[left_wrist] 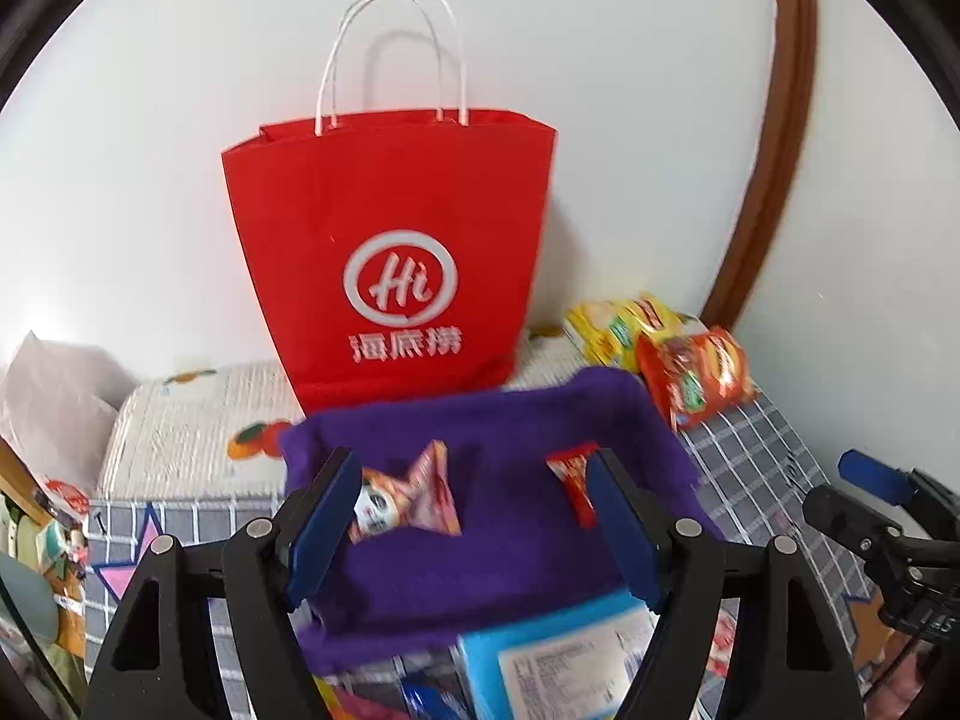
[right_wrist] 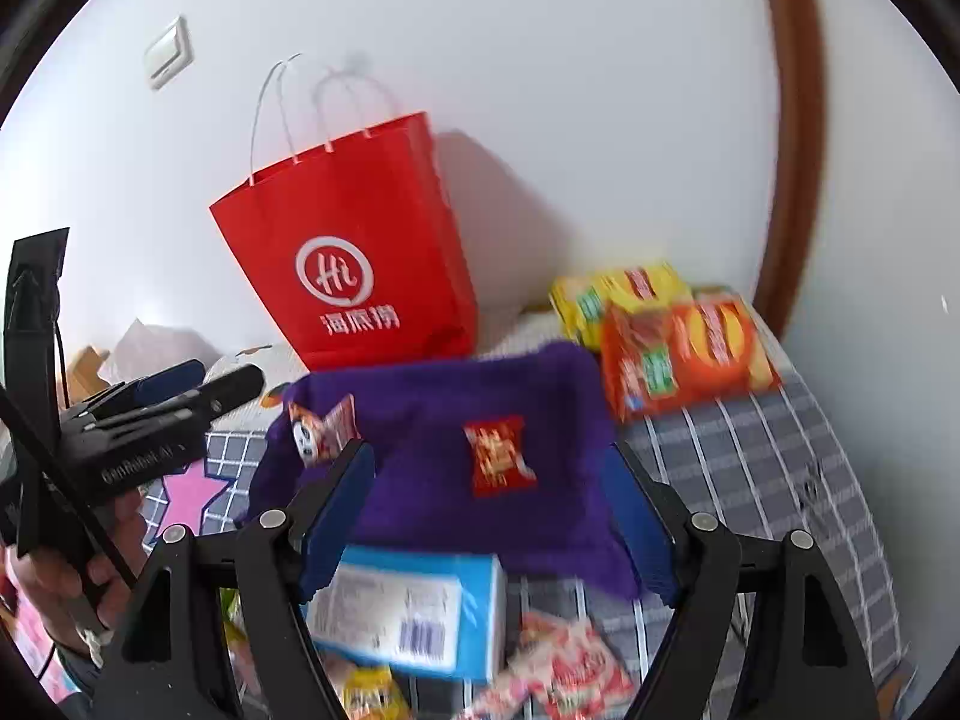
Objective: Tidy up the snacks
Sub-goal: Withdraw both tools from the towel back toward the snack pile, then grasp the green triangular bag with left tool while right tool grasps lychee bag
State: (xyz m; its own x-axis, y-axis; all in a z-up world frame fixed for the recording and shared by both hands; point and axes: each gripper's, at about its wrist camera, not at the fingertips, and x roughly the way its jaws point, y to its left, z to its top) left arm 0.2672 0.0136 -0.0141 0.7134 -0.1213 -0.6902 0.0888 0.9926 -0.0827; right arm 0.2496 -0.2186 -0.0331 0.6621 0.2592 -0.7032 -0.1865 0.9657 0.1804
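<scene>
You have two small snack packets lying flat in the purple tray [right_wrist: 540,372]: a panda-print one [right_wrist: 321,429] left, a red one [right_wrist: 499,456] centre.

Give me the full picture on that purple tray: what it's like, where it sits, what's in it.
The purple tray looks soft and fuzzy, like felt, with low floppy walls. It lies flat on the checked cloth, in front of the upright red bag. Inside lie a red packet near the middle and a panda packet at its left edge. A blue box overlaps its near rim.
</scene>
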